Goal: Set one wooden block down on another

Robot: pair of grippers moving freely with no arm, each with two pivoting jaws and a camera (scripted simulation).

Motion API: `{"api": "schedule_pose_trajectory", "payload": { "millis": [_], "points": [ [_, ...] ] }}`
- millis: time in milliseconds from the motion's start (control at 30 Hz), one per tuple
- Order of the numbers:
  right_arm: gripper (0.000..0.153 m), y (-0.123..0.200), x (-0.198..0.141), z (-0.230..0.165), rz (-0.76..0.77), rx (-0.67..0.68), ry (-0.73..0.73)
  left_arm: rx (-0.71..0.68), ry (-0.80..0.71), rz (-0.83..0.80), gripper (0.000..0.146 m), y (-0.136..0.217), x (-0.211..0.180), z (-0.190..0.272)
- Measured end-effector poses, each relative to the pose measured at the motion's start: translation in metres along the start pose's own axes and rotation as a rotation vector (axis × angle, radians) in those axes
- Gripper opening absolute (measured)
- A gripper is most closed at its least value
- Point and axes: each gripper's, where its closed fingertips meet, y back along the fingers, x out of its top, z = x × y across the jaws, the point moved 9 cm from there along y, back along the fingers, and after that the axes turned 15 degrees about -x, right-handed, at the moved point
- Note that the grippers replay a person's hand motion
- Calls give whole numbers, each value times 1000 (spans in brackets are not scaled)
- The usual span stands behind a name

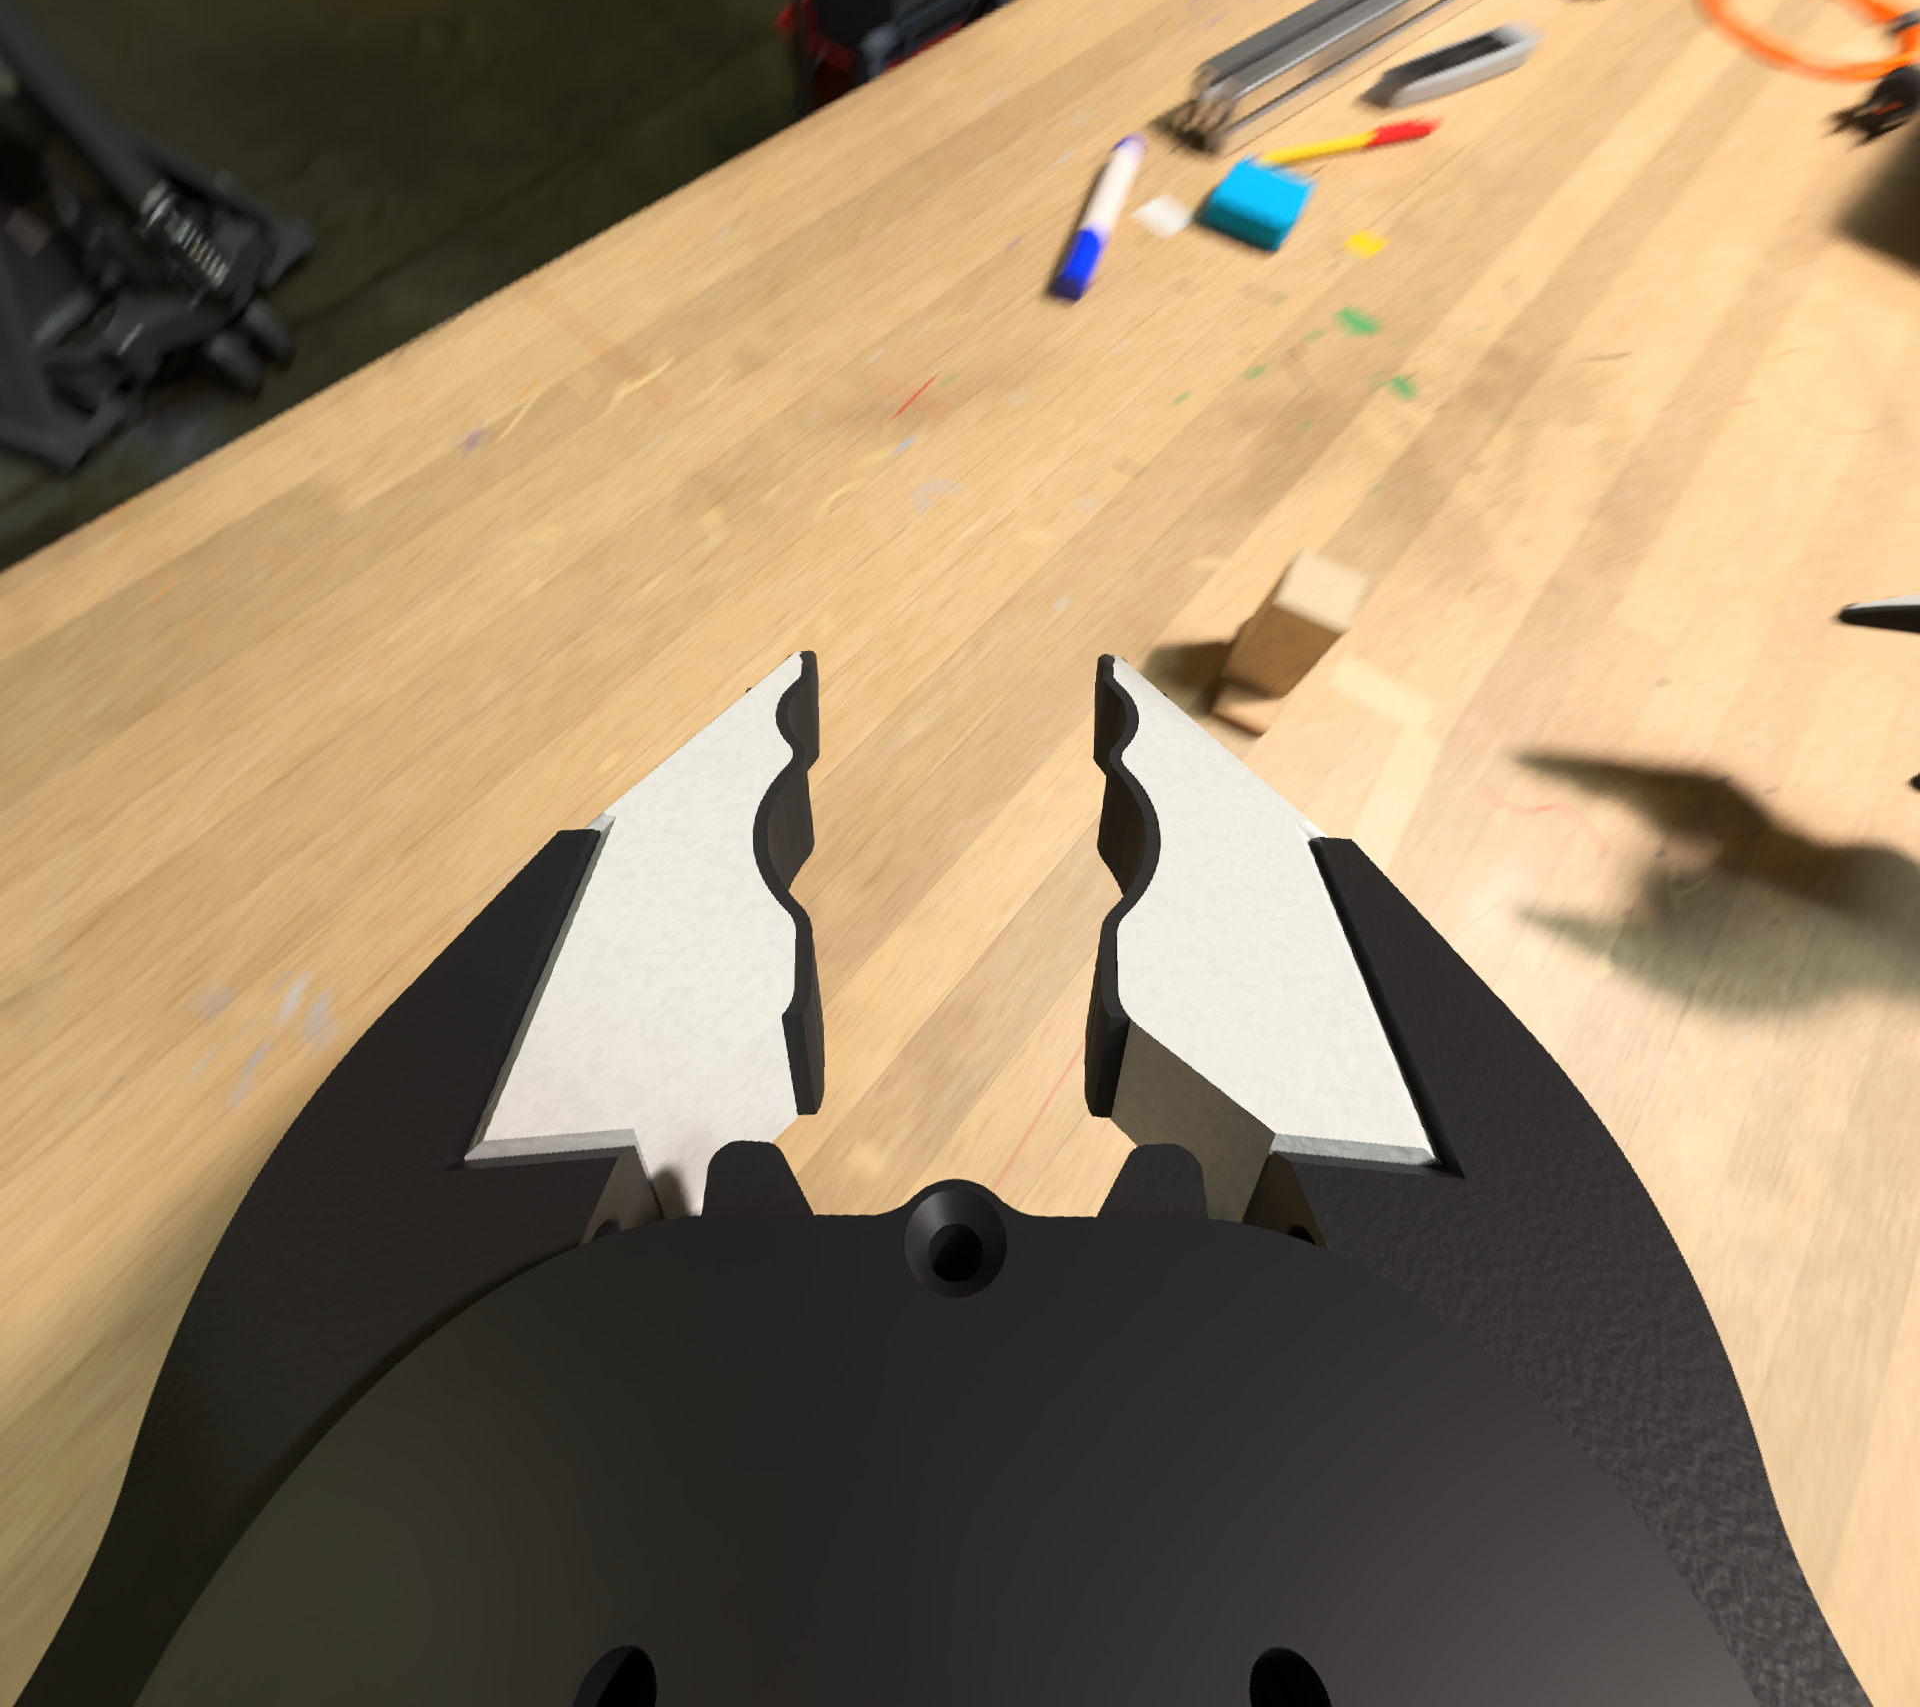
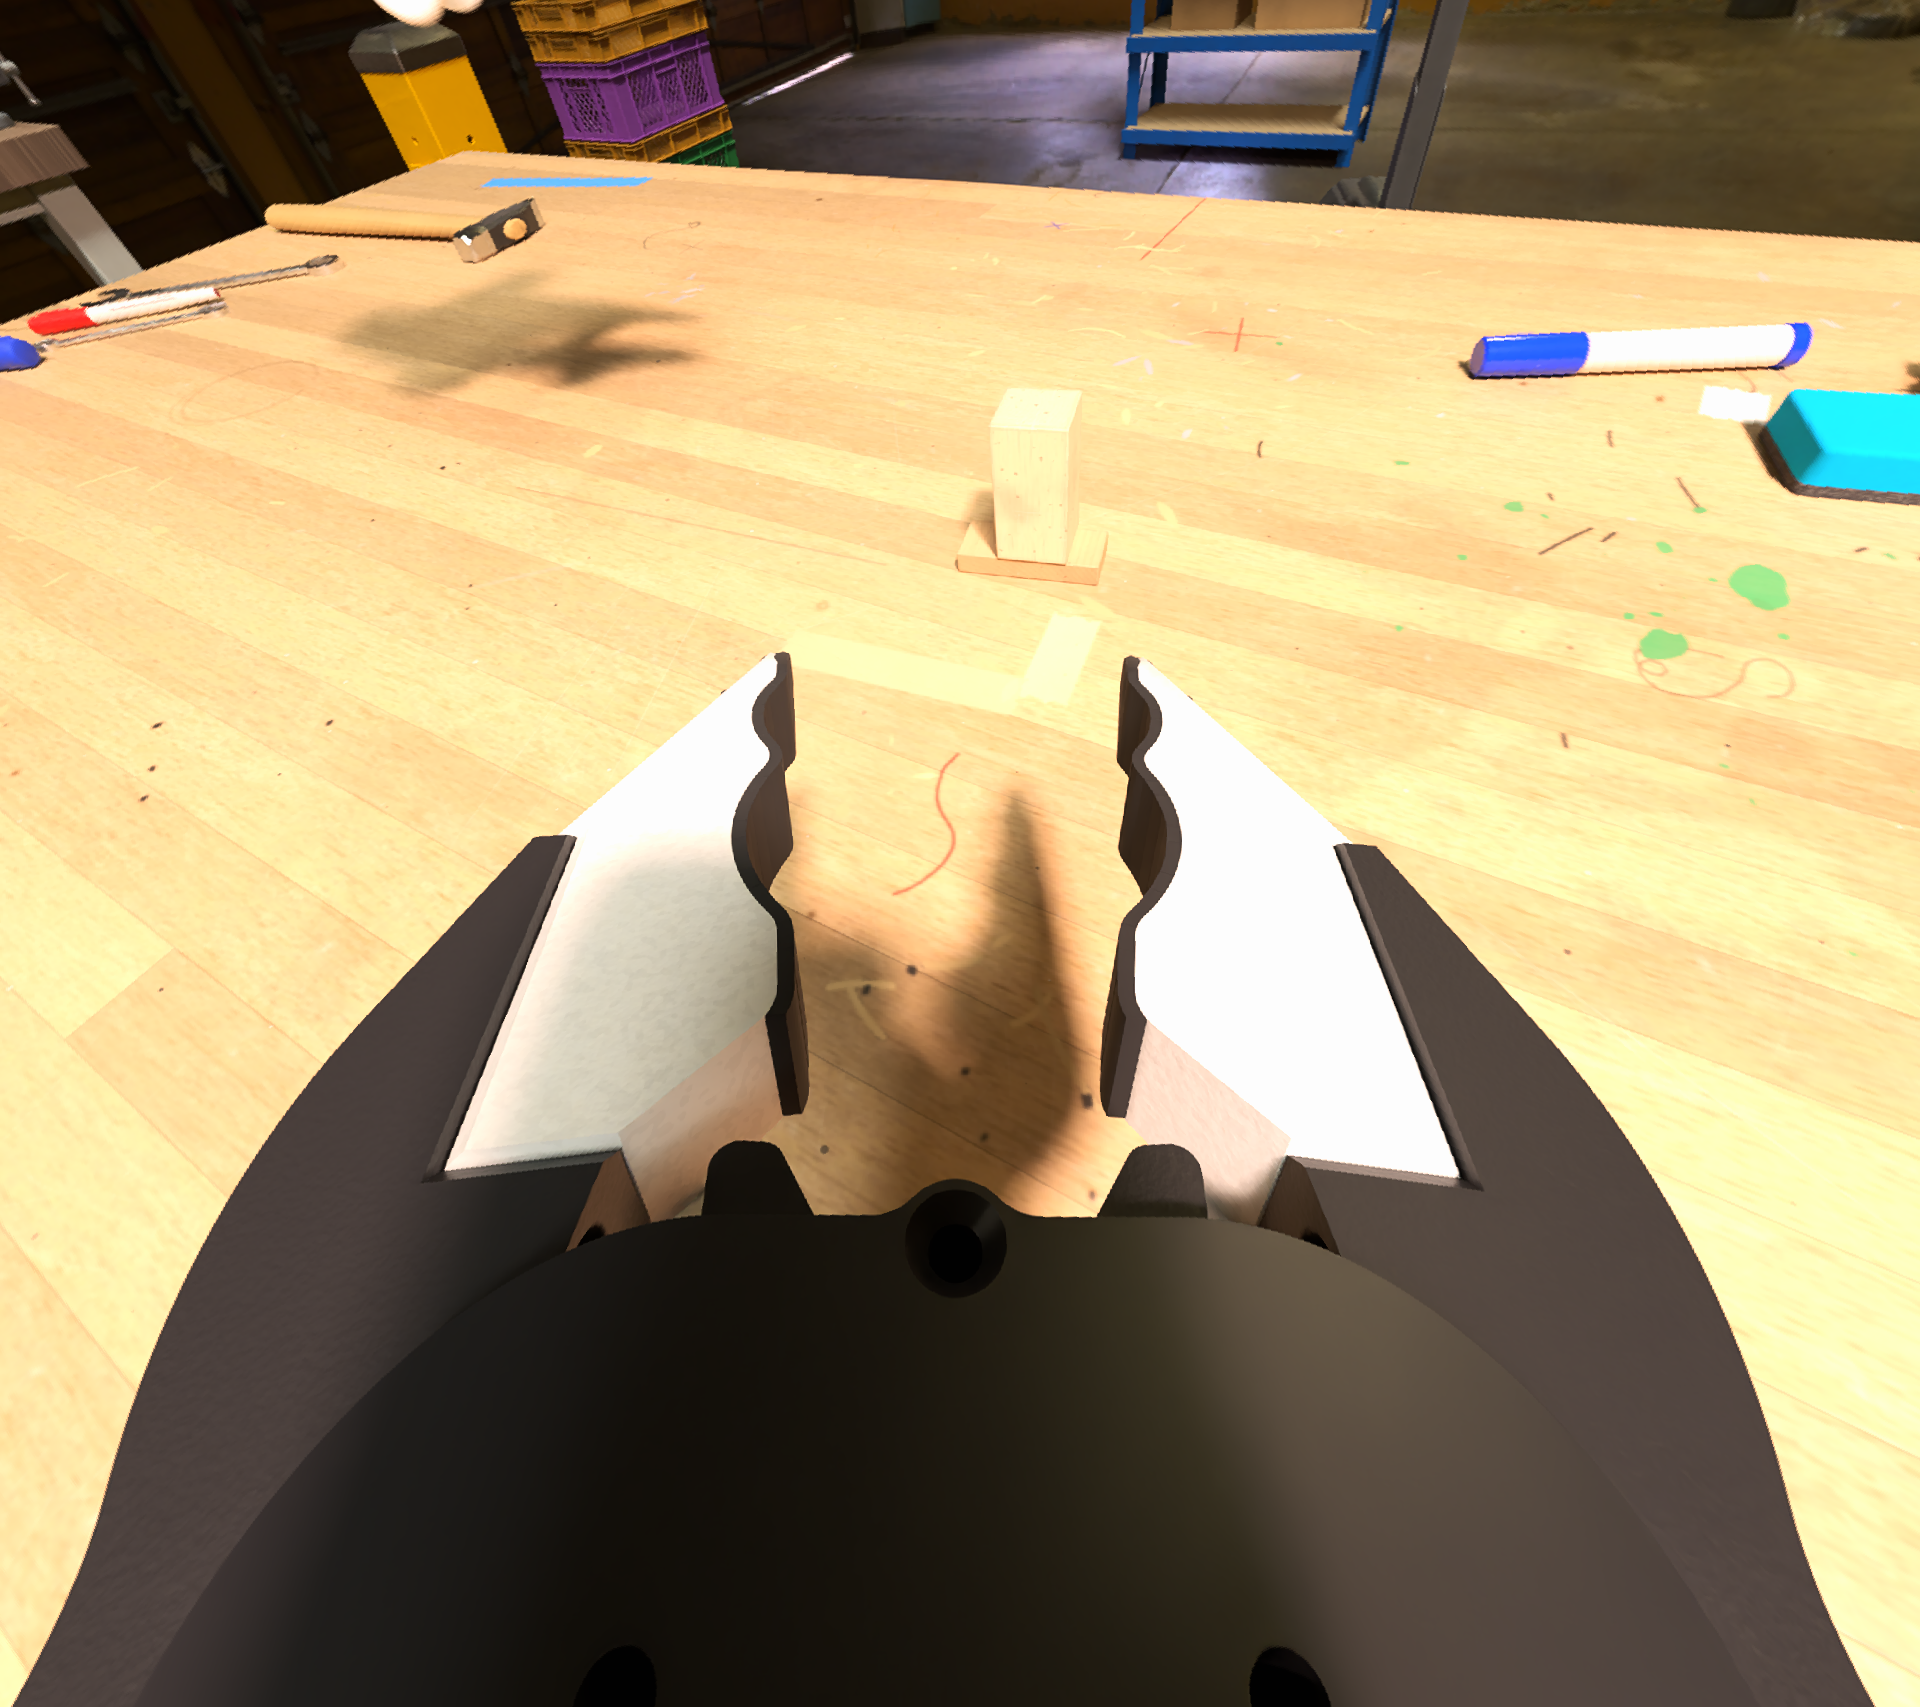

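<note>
Nearest the right camera, the right claw point(image 2: 956, 670) is hanging low over the table point(image 2: 416, 722) with its fingers spread apart and nothing between them. Just ahead of it, the tall block point(image 2: 1034, 478) is standing upright on the flat block point(image 2: 1029, 564), touching it and sitting roughly centred, so the stacking is looking done to me. Off to that claw's left and higher up, the left claw point(image 1: 956, 670) is hovering with its fingers likewise apart and empty; from its camera the pair of blocks is lying ahead and to the right. Farther back, a blue marker point(image 2: 1642, 350) and a cyan eraser point(image 2: 1849, 444) are lying on the right, a hammer point(image 2: 416, 223) and a red pen point(image 2: 125, 309) on the left. What is worrying me is the tall block's narrow footing: if either claw is swinging forward carelessly, a finger could be clipping it and toppling it off the flat one.
</note>
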Motion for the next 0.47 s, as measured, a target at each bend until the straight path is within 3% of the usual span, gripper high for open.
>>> {"api": "schedule_pose_trajectory", "payload": {
  "millis": [233,467],
  "points": [
    [63,-6,-2,-10,-18,28,20,274,366,-413,51,79,-37,-73],
    [63,-10,-3,-15,-26,39,26,407,553,-680,51,87,-79,-127]
  ]
}}
